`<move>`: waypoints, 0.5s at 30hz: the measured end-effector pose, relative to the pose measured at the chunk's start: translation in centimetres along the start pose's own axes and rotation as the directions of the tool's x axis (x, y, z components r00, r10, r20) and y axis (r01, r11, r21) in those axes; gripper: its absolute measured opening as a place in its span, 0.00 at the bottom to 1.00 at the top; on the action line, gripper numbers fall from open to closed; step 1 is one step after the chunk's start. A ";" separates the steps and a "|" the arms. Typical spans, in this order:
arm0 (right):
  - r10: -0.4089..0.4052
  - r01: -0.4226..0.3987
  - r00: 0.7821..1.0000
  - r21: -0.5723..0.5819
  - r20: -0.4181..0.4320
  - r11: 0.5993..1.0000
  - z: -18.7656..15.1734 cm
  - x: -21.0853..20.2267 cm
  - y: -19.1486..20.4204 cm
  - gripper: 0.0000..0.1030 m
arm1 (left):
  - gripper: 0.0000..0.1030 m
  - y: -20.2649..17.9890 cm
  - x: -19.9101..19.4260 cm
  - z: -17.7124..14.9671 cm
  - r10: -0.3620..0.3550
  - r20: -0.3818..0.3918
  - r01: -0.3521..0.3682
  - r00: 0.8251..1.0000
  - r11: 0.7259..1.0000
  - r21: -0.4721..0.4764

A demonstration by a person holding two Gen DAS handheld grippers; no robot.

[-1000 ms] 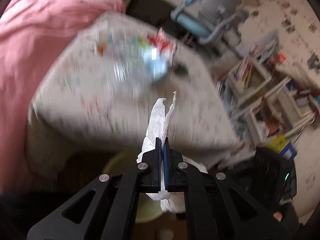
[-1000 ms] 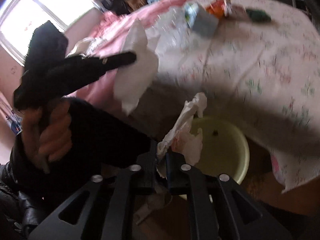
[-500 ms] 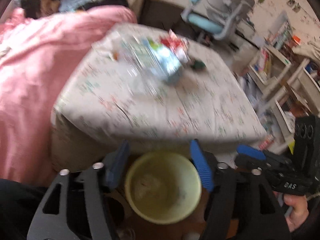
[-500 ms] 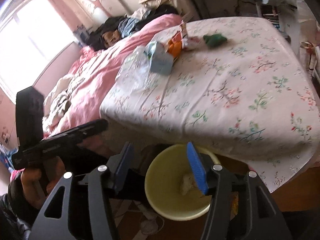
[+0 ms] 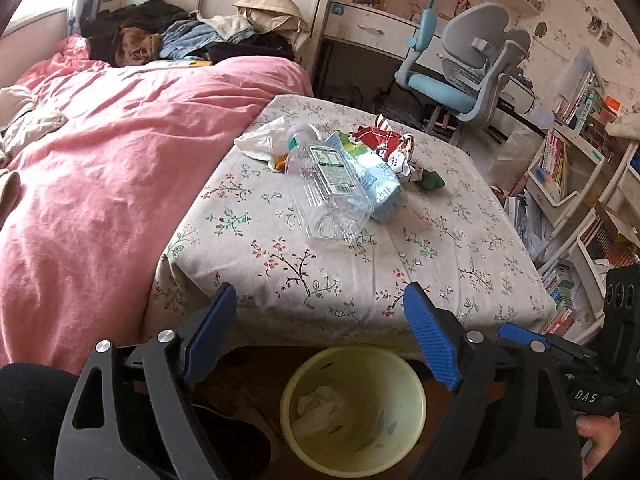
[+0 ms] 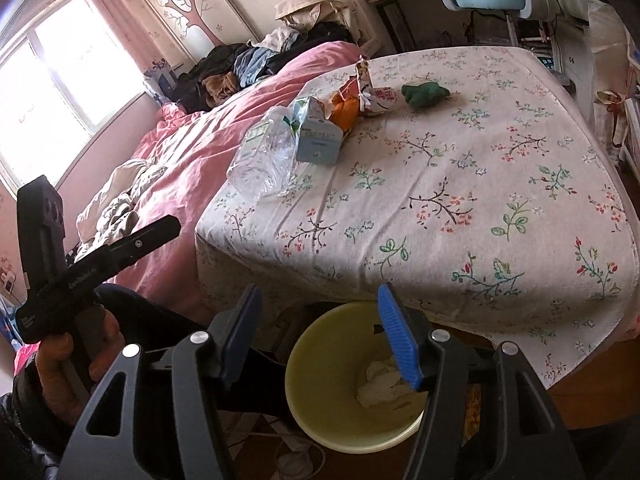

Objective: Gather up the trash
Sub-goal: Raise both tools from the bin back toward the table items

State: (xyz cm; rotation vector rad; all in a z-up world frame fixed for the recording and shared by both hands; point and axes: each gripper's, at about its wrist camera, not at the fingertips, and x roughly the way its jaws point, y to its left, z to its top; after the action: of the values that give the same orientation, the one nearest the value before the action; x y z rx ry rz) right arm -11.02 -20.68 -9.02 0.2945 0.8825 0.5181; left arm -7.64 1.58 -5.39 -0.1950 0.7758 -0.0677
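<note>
A pale yellow bin [image 5: 418, 394] [image 6: 320, 360] stands on the floor under the table's near edge, with crumpled white tissue [image 5: 320, 402] [image 6: 380, 384] inside. My left gripper [image 5: 320, 296] hangs above the bin, its jaws opening with nothing between them. My right gripper [image 6: 319, 294] is also over the bin, jaws opening and empty. On the floral tablecloth [image 5: 280, 264] [image 6: 480, 200] lie a clear plastic bottle [image 5: 328, 188] [image 6: 260, 160], a light-blue carton [image 5: 380, 184] [image 6: 320, 144], a red wrapper [image 5: 380, 140], a white tissue [image 5: 260, 140] and a green wad [image 5: 432, 179] [image 6: 424, 94].
A bed with a pink quilt [image 5: 100, 160] runs along the table's left side, with clothes [image 5: 160, 36] piled at its head. A blue-and-grey desk chair [image 5: 460, 80] stands behind the table. Bookshelves [image 5: 560, 168] line the right.
Both grippers went from shut on white tissue to open, and the tissue now lies in the bin. Both views have tilted up toward the table.
</note>
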 end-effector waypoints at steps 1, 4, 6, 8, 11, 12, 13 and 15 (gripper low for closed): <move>-0.001 0.001 1.000 0.000 0.000 1.000 -0.1 0.0 0.1 0.57 | 0.80 0.0 -0.1 0.0 0.003 0.003 -0.003 1.000 1.000 0.004; 0.000 0.000 1.000 -0.004 -0.003 1.000 -0.1 0.1 0.2 0.57 | 0.81 -0.2 -0.2 0.0 0.010 0.009 -0.010 1.000 1.000 0.009; 0.000 0.000 1.000 -0.005 -0.004 1.000 -0.2 0.2 0.4 0.57 | 0.81 -0.1 -0.2 0.0 0.013 0.009 -0.013 1.000 1.000 0.008; 0.000 0.000 1.000 -0.005 -0.005 1.000 -0.2 0.2 0.5 0.58 | 0.81 -0.1 -0.2 0.1 0.015 0.009 -0.015 1.000 1.000 0.006; -0.002 0.002 1.000 -0.006 -0.005 1.000 -0.2 0.3 0.6 0.58 | 0.81 -0.1 -0.2 0.0 0.018 0.008 -0.018 1.000 1.000 0.002; -0.002 0.002 1.000 -0.006 -0.005 1.000 -0.3 0.3 0.7 0.58 | 0.81 -0.1 -0.2 0.0 0.019 0.008 -0.019 1.000 1.000 0.001; -0.002 0.002 1.000 -0.006 -0.005 1.000 -0.3 0.3 0.7 0.58 | 0.81 -0.1 -0.2 0.0 0.021 0.009 -0.021 1.000 1.000 0.001; -0.002 0.002 1.000 -0.007 -0.005 1.000 -0.3 0.3 0.7 0.58 | 0.82 -0.1 -0.2 0.1 0.022 0.009 -0.022 1.000 1.000 0.001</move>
State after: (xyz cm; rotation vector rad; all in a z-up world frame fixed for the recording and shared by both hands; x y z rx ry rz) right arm -11.31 -19.90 -9.03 0.2856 0.8854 0.5201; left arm -7.74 1.52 -5.16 -0.1859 0.7692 -0.0462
